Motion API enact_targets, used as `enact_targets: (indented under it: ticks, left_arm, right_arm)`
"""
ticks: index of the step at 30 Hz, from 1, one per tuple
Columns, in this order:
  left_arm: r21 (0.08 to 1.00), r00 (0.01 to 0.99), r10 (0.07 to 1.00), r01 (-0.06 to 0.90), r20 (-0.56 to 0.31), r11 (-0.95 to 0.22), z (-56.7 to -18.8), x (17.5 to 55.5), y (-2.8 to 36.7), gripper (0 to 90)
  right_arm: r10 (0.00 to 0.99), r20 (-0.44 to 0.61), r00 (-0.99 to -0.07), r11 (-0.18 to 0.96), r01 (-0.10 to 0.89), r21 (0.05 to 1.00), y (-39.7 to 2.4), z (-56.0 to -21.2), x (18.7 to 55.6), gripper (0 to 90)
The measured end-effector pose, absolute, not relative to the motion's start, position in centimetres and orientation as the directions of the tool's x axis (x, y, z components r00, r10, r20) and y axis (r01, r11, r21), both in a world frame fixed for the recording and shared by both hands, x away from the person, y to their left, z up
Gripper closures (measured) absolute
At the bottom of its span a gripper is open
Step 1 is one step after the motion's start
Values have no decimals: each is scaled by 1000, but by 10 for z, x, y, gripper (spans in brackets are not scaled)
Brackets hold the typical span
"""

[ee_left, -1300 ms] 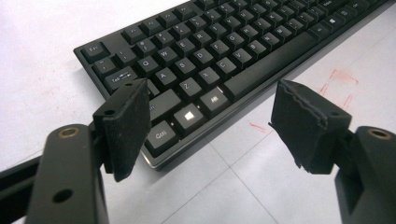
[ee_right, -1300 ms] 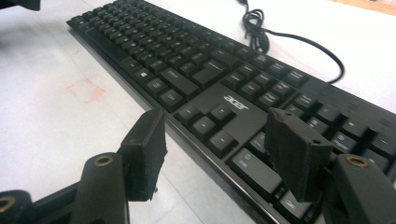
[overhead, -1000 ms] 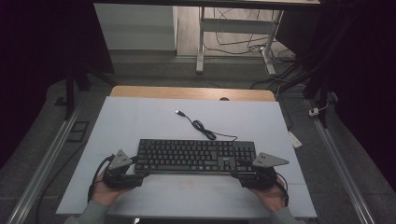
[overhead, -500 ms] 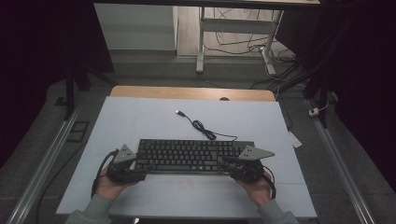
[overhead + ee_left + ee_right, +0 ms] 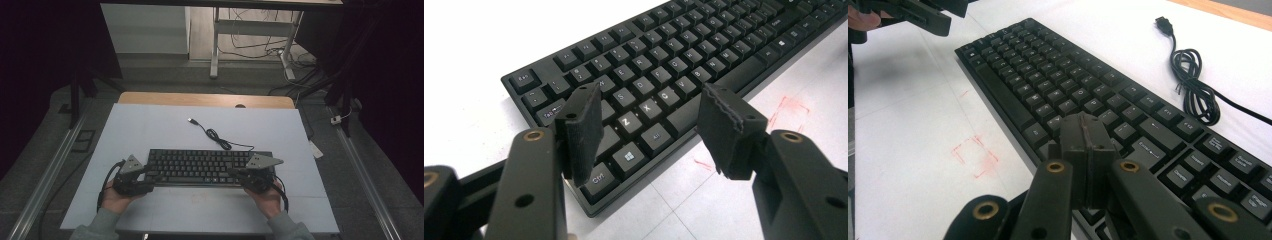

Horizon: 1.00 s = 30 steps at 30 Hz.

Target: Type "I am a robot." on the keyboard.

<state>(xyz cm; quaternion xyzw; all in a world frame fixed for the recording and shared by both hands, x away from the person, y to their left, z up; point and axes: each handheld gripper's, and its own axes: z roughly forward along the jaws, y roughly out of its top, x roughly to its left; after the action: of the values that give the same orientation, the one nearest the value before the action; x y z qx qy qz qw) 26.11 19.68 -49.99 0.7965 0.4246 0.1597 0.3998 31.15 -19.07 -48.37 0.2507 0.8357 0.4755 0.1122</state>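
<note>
Right gripper clenched empty over keyboard; left gripper closing, still apart, gripping nothing.

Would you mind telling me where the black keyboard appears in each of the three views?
High view: keyboard lies low centre, between both grippers.
Left gripper view: its left end runs from bottom left to top right.
Right gripper view: it runs diagonally from top left to bottom right.
Shared landmark: red square marks on the table.
</note>
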Motion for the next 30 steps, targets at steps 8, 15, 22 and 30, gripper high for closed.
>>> enact_targets:
  ticks: [8, 15, 22, 30]
  left_arm:
    - [771, 597, 798, 544, -78, -331, -501, 261, 196, 496]
    - [773, 587, 806, 546, -78, -323, -503, 262, 199, 636]
    - [758, 577, 814, 560, -68, -334, -507, 267, 200, 844]
    - [736, 569, 821, 576, -50, -355, -511, 273, 199, 886]
  right_arm:
    - [530, 51, -846, 416, 312, 854, -182, -483, 316, 895]
    - [532, 59, -845, 412, 319, 853, -169, -485, 325, 895]
    - [528, 64, -847, 420, 326, 847, -158, -490, 330, 895]
    - [525, 70, -848, 436, 339, 834, -144, -494, 338, 895]
